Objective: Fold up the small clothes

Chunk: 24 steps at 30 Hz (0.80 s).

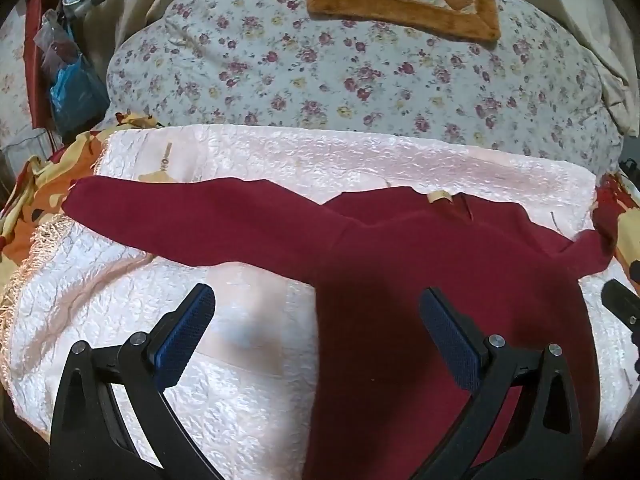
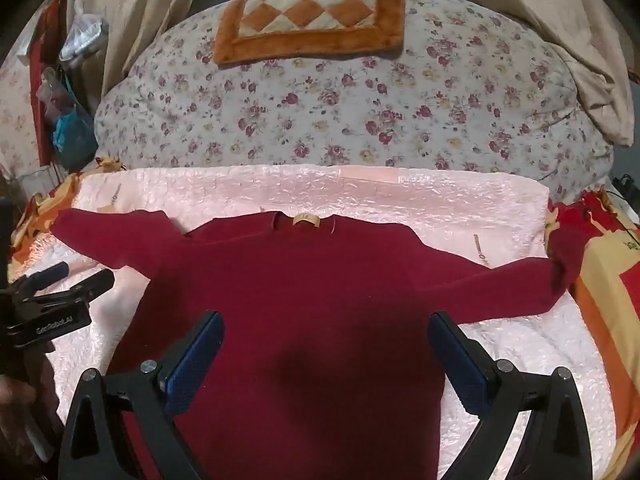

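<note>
A dark red long-sleeved sweater (image 2: pixel 304 300) lies flat on a pale pink quilted cloth (image 2: pixel 400 204), neck away from me, both sleeves spread sideways. In the left wrist view the sweater (image 1: pixel 440 280) fills the right half and its left sleeve (image 1: pixel 180 216) stretches far to the left. My left gripper (image 1: pixel 316 300) hovers open over the sweater's left edge, nothing between its blue pads. My right gripper (image 2: pixel 326 328) hangs open above the middle of the sweater's body, holding nothing. The left gripper (image 2: pixel 76 276) also shows at the left edge of the right wrist view.
A floral quilt (image 2: pixel 360 112) bulges behind the pink cloth, with an orange and cream checkered mat (image 2: pixel 312 16) on top. An orange, red and yellow patterned sheet (image 2: pixel 608 280) lies under the pink cloth. Plastic bags (image 2: pixel 72 124) hang at the far left. Beige curtains (image 2: pixel 560 20) hang behind.
</note>
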Each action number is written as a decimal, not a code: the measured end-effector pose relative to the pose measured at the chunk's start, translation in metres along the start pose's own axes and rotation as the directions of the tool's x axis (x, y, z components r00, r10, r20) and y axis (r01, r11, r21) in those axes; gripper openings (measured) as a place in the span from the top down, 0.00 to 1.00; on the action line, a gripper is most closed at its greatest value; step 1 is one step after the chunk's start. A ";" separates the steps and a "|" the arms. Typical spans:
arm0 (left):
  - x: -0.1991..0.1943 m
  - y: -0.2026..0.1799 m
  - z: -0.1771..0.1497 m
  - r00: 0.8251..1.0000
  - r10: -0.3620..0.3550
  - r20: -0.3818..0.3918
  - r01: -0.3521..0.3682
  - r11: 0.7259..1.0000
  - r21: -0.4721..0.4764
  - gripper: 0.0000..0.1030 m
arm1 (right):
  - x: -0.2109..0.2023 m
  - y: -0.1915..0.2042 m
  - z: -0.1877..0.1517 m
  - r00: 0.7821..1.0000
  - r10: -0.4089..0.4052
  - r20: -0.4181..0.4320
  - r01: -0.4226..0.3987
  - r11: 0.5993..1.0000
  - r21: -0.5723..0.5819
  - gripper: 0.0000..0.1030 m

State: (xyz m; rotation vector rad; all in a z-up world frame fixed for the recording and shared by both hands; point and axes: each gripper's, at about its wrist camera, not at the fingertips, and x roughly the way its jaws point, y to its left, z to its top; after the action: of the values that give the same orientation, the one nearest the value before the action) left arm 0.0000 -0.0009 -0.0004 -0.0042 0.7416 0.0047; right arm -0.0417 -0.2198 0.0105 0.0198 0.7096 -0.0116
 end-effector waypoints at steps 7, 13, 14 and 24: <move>0.003 -0.013 -0.006 1.000 -0.003 -0.015 0.002 1.000 -0.024 0.01 | 0.012 -0.002 -0.002 0.999 -0.040 -0.023 0.041 0.998 0.047 0.03; 0.008 -0.004 -0.004 0.999 -0.014 -0.043 0.012 1.000 -0.029 0.01 | 0.023 -0.004 -0.006 0.998 -0.057 -0.040 0.060 0.996 0.064 0.03; 0.008 -0.004 -0.004 0.999 -0.014 -0.045 0.013 0.999 -0.030 0.01 | 0.025 -0.003 -0.007 0.997 -0.059 -0.041 0.062 0.996 0.059 0.03; 0.014 -0.003 -0.004 0.999 0.008 -0.042 -0.009 1.000 -0.024 0.01 | 0.041 0.002 -0.009 0.996 -0.067 -0.064 0.071 0.996 0.051 0.03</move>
State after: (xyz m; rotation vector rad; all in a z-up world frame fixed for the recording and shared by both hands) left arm 0.0074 -0.0038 -0.0128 -0.0242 0.7833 0.0213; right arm -0.0161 -0.2177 -0.0230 0.0469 0.7719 -0.0966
